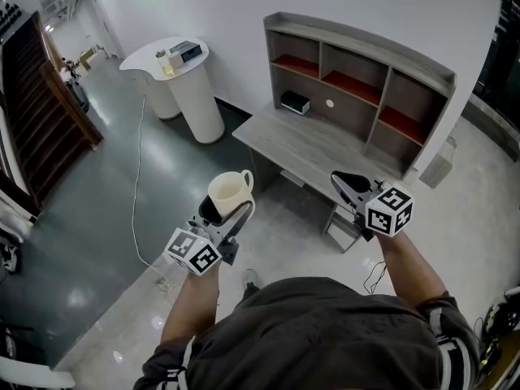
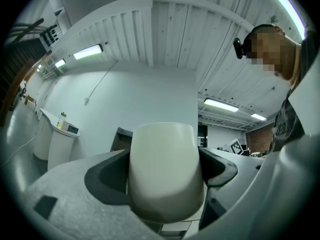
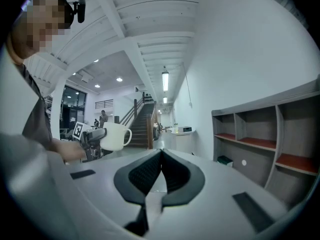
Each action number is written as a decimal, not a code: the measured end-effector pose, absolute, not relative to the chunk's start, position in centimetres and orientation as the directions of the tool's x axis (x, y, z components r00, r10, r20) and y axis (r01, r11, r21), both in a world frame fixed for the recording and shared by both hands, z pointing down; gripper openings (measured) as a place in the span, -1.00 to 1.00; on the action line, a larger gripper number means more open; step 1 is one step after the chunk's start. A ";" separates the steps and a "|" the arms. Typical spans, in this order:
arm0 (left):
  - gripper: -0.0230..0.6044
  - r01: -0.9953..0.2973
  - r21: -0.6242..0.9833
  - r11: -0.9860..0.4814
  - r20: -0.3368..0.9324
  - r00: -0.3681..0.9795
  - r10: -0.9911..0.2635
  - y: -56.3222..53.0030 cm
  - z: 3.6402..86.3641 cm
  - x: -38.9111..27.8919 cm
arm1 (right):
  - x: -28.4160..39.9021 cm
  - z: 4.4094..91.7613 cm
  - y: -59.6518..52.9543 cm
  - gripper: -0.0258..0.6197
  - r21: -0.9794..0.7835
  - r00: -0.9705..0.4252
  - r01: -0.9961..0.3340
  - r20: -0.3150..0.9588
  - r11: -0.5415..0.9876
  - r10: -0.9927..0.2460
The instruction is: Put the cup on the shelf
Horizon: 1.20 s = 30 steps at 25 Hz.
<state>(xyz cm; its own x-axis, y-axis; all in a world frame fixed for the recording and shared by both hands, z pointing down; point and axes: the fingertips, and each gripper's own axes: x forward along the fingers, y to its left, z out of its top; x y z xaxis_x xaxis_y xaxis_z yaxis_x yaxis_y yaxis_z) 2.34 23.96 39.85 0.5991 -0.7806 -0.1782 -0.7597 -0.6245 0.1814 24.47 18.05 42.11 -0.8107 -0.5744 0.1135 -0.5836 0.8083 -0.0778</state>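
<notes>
Cream cup (image 1: 228,190) clamped in left hand-held gripper (image 1: 227,213) — shelf (image 1: 367,45) well beyond.

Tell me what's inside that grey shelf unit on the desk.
In the grey wooden shelf unit, a small black box sits lower left. The red-floored upper compartments show nothing; dividers hide some corners.

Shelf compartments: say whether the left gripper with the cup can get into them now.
Probably yes, after a step closer. The left gripper grips the cream mug, nothing stands between it and the shelf unit, and its open-fronted compartments look bare but for a small black box at left.
</notes>
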 end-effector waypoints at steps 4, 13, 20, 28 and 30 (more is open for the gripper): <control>0.35 -0.743 0.200 -0.639 -0.190 0.610 -0.769 20.2 40.8 -0.4 | 21.8 42.9 14.5 -0.94 -0.077 -0.806 -0.589 0.128 0.804 -0.578; 0.35 -0.674 0.175 -0.717 -0.207 0.687 -0.696 4.4 40.5 -11.1 | 9.4 42.1 0.3 -0.94 -0.081 -0.797 -0.603 0.095 0.793 -0.596; 0.35 -0.626 0.149 -0.765 -0.181 0.744 -0.644 -7.6 39.5 -18.7 | 0.6 39.8 -11.0 -0.94 -0.084 -0.798 -0.603 0.050 0.793 -0.601; 0.35 -0.603 0.169 -0.780 -0.172 0.761 -0.626 -16.9 39.9 -22.2 | -2.2 40.5 -20.0 -0.94 -0.104 -0.783 -0.622 0.071 0.776 -0.618; 0.35 -0.604 0.179 -0.777 -0.170 0.759 -0.629 -18.9 39.9 -22.2 | -2.0 40.9 -21.8 -0.94 -0.112 -0.783 -0.622 0.081 0.775 -0.617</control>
